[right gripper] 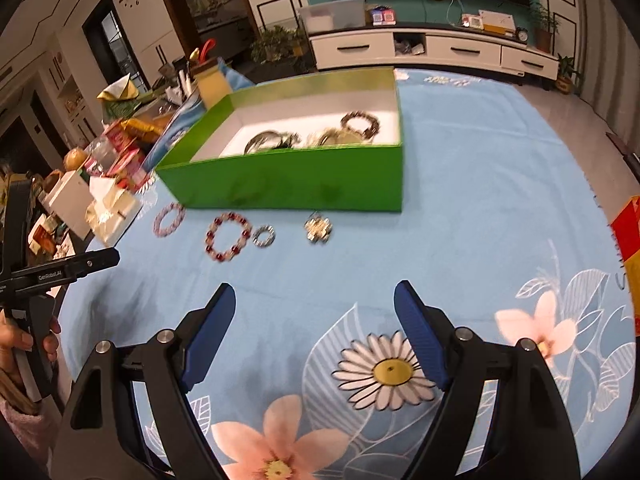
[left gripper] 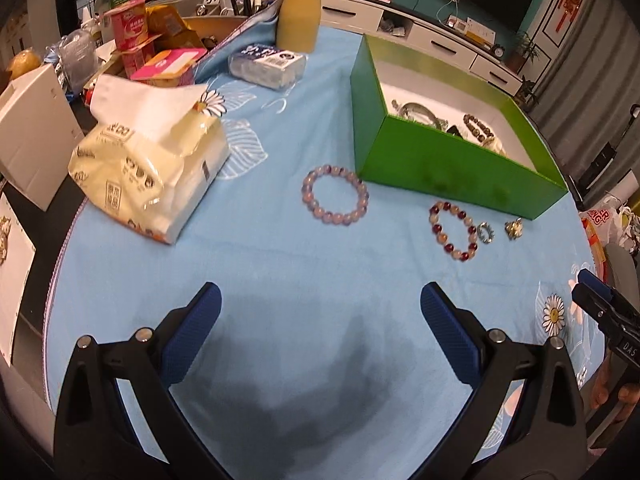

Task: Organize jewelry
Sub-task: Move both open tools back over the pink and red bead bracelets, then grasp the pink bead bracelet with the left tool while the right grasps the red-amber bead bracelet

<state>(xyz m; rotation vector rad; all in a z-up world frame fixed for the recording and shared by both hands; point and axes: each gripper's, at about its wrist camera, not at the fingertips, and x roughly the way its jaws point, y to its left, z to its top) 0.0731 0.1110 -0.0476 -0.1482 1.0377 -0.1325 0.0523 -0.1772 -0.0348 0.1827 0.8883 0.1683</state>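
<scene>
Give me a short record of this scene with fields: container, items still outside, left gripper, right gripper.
container: green box, open, some jewelry already inside
items still outside: pale bead bracelet, red bead bracelet, small ring, gold ornament, all on the blue cloth
left gripper: open, empty
right gripper: open, empty

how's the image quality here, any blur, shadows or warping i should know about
Left wrist view: strong fisheye bending with black corners, a dark shadow on the blue cloth between the open left hand-held gripper fingers, and the lilac bead bracelet fairly sharp. Right wrist view: same warping, motion smear on the gold charm and green box, warm dim indoor light.
</scene>
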